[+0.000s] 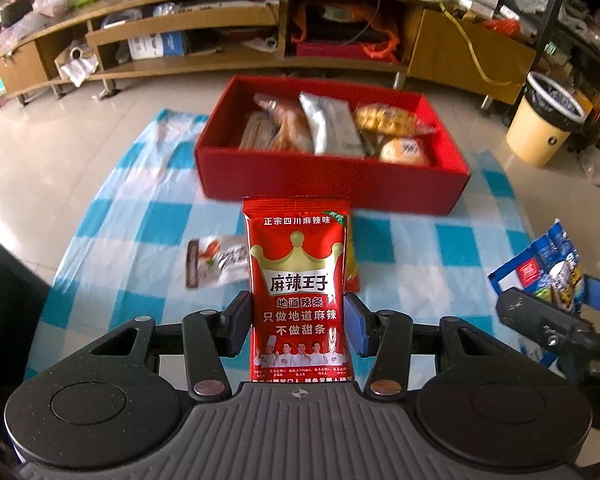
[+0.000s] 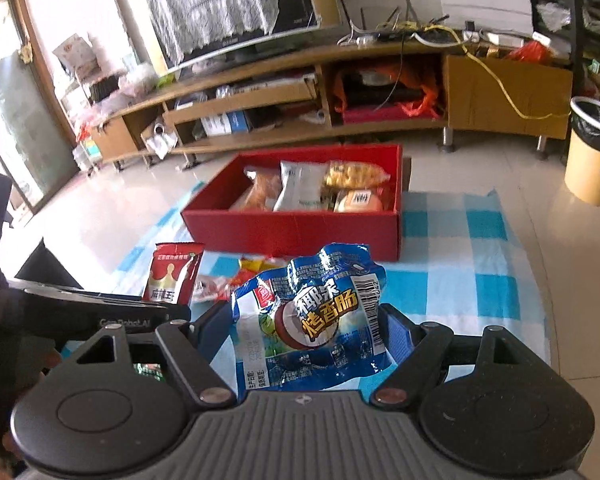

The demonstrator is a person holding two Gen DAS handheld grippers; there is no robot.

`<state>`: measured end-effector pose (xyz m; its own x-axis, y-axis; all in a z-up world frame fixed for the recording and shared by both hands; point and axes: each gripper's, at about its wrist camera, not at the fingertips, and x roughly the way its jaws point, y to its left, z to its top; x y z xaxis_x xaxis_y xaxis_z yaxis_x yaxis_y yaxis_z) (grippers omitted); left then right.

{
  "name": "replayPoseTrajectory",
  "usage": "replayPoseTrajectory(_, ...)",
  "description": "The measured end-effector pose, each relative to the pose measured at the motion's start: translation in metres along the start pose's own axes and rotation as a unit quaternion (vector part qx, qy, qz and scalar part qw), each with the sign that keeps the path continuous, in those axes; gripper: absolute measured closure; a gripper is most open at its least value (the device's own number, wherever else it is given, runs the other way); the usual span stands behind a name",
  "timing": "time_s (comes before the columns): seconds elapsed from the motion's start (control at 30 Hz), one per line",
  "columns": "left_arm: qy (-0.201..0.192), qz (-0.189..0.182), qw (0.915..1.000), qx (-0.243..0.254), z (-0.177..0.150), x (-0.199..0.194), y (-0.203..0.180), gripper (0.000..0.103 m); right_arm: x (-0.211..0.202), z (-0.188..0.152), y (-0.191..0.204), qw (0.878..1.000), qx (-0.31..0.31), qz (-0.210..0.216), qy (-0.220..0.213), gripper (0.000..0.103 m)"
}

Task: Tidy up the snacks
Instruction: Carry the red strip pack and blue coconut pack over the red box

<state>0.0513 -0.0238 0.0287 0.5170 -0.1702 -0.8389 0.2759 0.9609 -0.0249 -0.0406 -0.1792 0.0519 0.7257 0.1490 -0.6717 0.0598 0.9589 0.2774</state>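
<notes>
Snacks sit clamped in both tools short of the red box (image 1: 332, 184): left hand-held gripper (image 1: 298, 320) pinches a red spicy-strip packet (image 1: 298, 280), right hand-held gripper (image 2: 300, 328) a blue sausage bag (image 2: 308, 320), whose slick crumpled film could slip

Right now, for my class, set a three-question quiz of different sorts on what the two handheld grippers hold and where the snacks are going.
1. True or false: the left gripper holds a red crown-printed spicy-strip packet.
2. Multiple choice: the right gripper holds a (A) yellow bun, (B) crinkled blue sausage packet, (C) white sachet.
3. Fill in: snacks already gathered lie in the open ___ cardboard box on the blue-and-white checked cloth.

Key: 1 true; 2 B; 3 red.
</notes>
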Motion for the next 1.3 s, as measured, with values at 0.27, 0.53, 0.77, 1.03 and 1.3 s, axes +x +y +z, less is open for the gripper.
replayPoseTrajectory(0.27,-0.027,0.000,0.9996,-0.008,0.029,0.002,-0.007,0.047,0.018,0.029,-0.006,1.000,-0.003,-0.016,-0.021,0.028)
replayPoseTrajectory(0.53,-0.065,0.027,0.9975,-0.006,0.053,0.000,-0.013,0.047,0.013,0.054,-0.002,0.998,-0.011,-0.010,-0.065,0.028)
replayPoseTrajectory(0.77,-0.082,0.034,0.9960,-0.004,0.064,-0.001,-0.020,0.047,0.015,0.063,-0.003,0.996,-0.018,-0.018,-0.081,0.028)
replayPoseTrajectory(1.03,-0.104,0.046,0.9935,0.000,0.074,-0.004,-0.027,0.046,0.018,0.073,-0.004,0.995,-0.023,-0.025,-0.096,0.028)
replayPoseTrajectory(1.3,-0.121,0.056,0.9911,0.003,0.089,-0.001,-0.030,0.046,0.030,0.089,-0.003,0.993,-0.029,-0.031,-0.108,0.028)
